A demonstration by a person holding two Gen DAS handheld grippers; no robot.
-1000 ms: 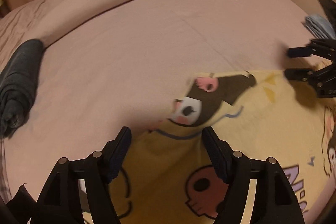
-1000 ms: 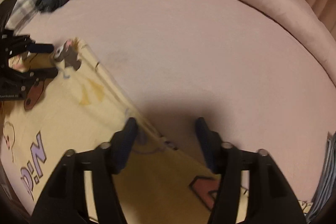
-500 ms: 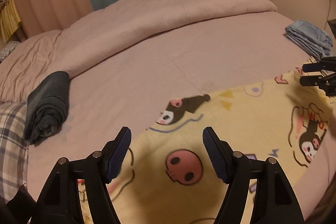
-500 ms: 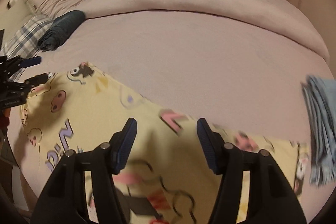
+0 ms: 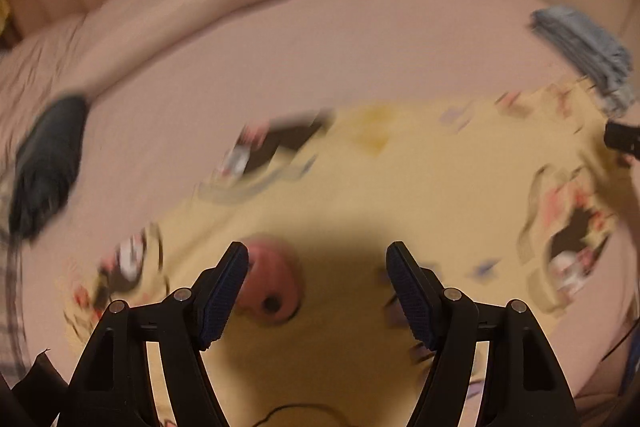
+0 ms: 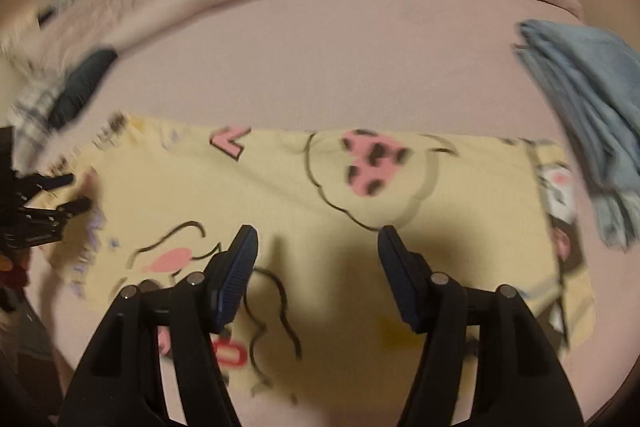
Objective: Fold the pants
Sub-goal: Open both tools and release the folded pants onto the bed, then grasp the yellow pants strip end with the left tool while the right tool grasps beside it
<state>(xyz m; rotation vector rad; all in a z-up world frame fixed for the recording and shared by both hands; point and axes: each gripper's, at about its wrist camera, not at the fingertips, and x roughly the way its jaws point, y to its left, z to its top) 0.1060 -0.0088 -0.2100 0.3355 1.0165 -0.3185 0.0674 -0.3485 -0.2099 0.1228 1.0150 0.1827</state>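
We see yellow cartoon-print pants (image 6: 320,195) spread flat on pink bed (image 6: 320,67). Our left gripper (image 5: 316,291) jaws apart, empty above fabric. Our right gripper (image 6: 318,267) jaws just opening, nothing between.

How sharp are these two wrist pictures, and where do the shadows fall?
Left wrist view: heavy motion blur smears the yellow printed pants and the dark rolled garment; only the left gripper is crisp, with a dark shadow between its fingers. Right wrist view: sharper in the centre, edges smeared; the right gripper shadows the pants. Both bend the bed edge, fisheye.
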